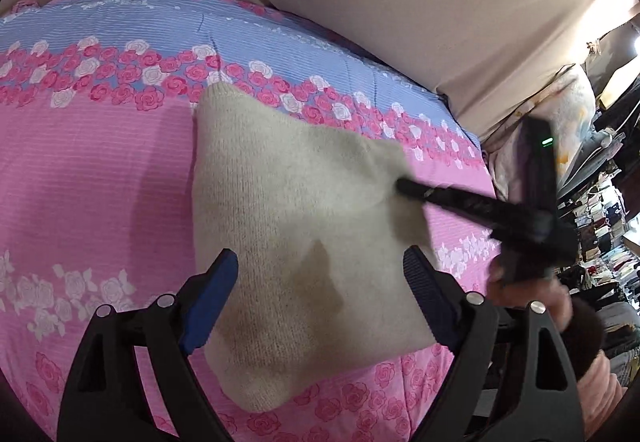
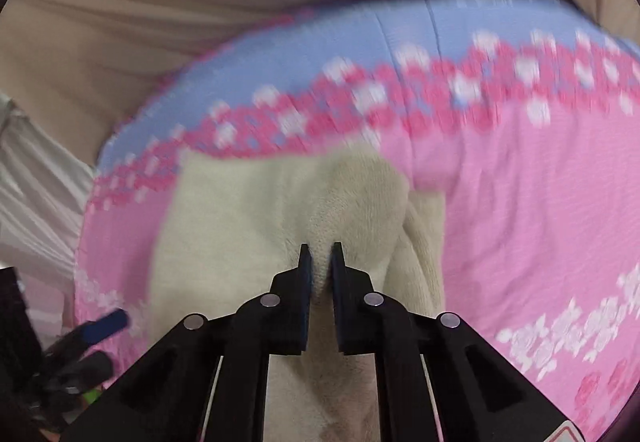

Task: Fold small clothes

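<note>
Right wrist: right gripper (image 2: 320, 254) pinches the unlabelled cream knit (image 2: 240, 209).

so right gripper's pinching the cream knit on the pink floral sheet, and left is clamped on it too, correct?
Not quite. The left gripper is open, its jaws wide apart over the knit, as the left wrist view shows. The rest holds: the right gripper is pinching the cream knit on the pink floral sheet.

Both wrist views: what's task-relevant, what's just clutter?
In the job:
cream knit
right gripper, shut on a pinch of the knit
left gripper, open above it

Lying about:
floral bedspread
beige curtain
cluttered shelves
</note>
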`<state>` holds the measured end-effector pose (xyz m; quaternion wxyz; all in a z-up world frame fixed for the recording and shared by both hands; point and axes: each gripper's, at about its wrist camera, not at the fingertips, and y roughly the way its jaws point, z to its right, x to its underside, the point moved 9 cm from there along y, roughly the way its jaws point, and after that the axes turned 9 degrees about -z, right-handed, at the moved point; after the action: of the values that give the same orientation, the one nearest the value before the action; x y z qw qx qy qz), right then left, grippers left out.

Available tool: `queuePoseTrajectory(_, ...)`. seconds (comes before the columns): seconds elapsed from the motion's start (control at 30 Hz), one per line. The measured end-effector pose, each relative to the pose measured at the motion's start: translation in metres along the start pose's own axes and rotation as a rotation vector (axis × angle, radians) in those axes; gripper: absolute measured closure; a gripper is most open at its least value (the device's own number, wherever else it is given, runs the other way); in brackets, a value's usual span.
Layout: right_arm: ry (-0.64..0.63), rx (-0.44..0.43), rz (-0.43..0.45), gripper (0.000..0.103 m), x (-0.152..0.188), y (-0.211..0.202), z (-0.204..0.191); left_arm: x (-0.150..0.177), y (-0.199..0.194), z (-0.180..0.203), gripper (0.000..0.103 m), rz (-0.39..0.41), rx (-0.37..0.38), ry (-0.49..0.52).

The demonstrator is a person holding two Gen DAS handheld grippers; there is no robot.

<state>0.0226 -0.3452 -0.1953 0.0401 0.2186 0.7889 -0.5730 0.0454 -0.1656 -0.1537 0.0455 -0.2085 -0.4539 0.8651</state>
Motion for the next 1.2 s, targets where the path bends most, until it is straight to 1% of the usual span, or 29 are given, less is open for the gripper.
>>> queuePoseTrajectory(0.03,0.001,0.028,-0.017,0.094,0.0,0.008,0.009,0.002,0.003,-0.005,0.02,-0.003,-0.006,-0.011)
queuePoseTrajectory(0.1,0.023,0.047,-0.129,0.091,0.011,0.04,0.027,0.005,0.011,-0.012,0.021,-0.024,0.003,-0.043)
queuePoseTrajectory(0.13,0.043,0.017,-0.149,0.091,0.017,0.049,0.031,0.006,0.016,-0.017,0.021,-0.041,0.022,-0.075)
queuePoseTrajectory(0.17,0.061,-0.003,-0.118,0.088,0.016,0.042,0.032,0.006,0.019,-0.019,0.021,-0.049,0.031,-0.092)
queuePoseTrajectory(0.2,0.085,-0.023,-0.093,0.084,0.017,0.031,0.03,0.006,0.019,-0.024,0.021,-0.052,0.022,-0.11)
queuePoseTrajectory(0.23,0.106,-0.032,-0.077,0.071,0.018,0.02,0.03,0.004,0.017,-0.028,0.021,-0.043,0.014,-0.12)
queuePoseTrajectory(0.27,0.13,-0.021,-0.052,0.052,0.021,0.007,0.031,0.004,0.015,-0.03,0.02,-0.033,0.012,-0.123)
queuePoseTrajectory(0.33,0.149,0.011,-0.03,0.038,0.033,-0.006,0.035,0.002,0.012,-0.038,0.018,-0.019,-0.001,-0.136)
queuePoseTrajectory(0.43,0.145,0.045,-0.093,0.038,0.064,-0.001,0.043,0.001,0.018,-0.053,0.017,-0.039,-0.023,-0.174)
queuePoseTrajectory(0.47,0.16,0.043,-0.113,0.038,0.072,0.005,0.047,0.001,0.021,-0.055,0.017,-0.046,-0.024,-0.182)
queuePoseTrajectory(0.53,0.219,-0.013,-0.128,0.037,0.08,0.014,0.053,0.001,0.03,-0.058,0.017,-0.068,-0.001,-0.201)
queuePoseTrajectory(0.57,0.263,-0.057,-0.127,0.035,0.081,0.018,0.055,0.002,0.038,-0.061,0.017,-0.087,0.016,-0.224)
queuePoseTrajectory(0.6,0.301,-0.085,-0.13,0.033,0.082,0.023,0.059,0.002,0.045,-0.063,0.017,-0.1,0.035,-0.24)
queuePoseTrajectory(0.63,0.326,-0.099,-0.132,0.028,0.082,0.027,0.061,0.003,0.051,-0.065,0.017,-0.113,0.049,-0.255)
queuePoseTrajectory(0.67,0.353,-0.116,-0.134,0.025,0.083,0.031,0.065,0.005,0.06,-0.069,0.017,-0.137,0.059,-0.29)
queuePoseTrajectory(0.77,0.409,-0.2,-0.136,0.021,0.085,0.039,0.067,0.012,0.081,-0.076,0.016,-0.185,0.125,-0.387)
queuePoseTrajectory(0.8,0.409,-0.214,-0.135,0.022,0.084,0.038,0.065,0.012,0.08,-0.076,0.016,-0.167,0.145,-0.41)
queuePoseTrajectory(0.83,0.391,-0.249,-0.144,0.034,0.082,0.04,0.06,0.01,0.081,-0.073,0.023,-0.162,0.168,-0.407)
queuePoseTrajectory(0.87,0.382,-0.296,-0.158,0.054,0.081,0.041,0.054,0.01,0.083,-0.067,0.03,-0.184,0.185,-0.393)
queuePoseTrajectory(0.9,0.386,-0.293,-0.155,0.057,0.079,0.039,0.053,0.011,0.083,-0.066,0.034,-0.186,0.166,-0.382)
queuePoseTrajectory(0.93,0.378,-0.294,-0.147,0.068,0.076,0.035,0.051,0.01,0.081,-0.063,0.043,-0.179,0.156,-0.363)
queuePoseTrajectory(0.97,0.371,-0.299,-0.126,0.071,0.072,0.025,0.05,0.007,0.076,-0.056,0.052,-0.168,0.174,-0.336)
queuePoseTrajectory(1.03,0.358,-0.317,-0.076,0.078,0.067,0.002,0.048,0.003,0.063,-0.042,0.058,-0.153,0.223,-0.318)
queuePoseTrajectory(1.07,0.341,-0.314,-0.046,0.079,0.066,-0.014,0.047,0.001,0.052,-0.031,0.058,-0.14,0.26,-0.302)
queuePoseTrajectory(1.13,0.315,-0.287,-0.012,0.08,0.07,-0.037,0.049,0.001,0.038,-0.011,0.058,-0.124,0.305,-0.257)
queuePoseTrajectory(1.2,0.297,-0.253,0.002,0.08,0.078,-0.05,0.055,0.005,0.039,-0.001,0.057,-0.133,0.326,-0.236)
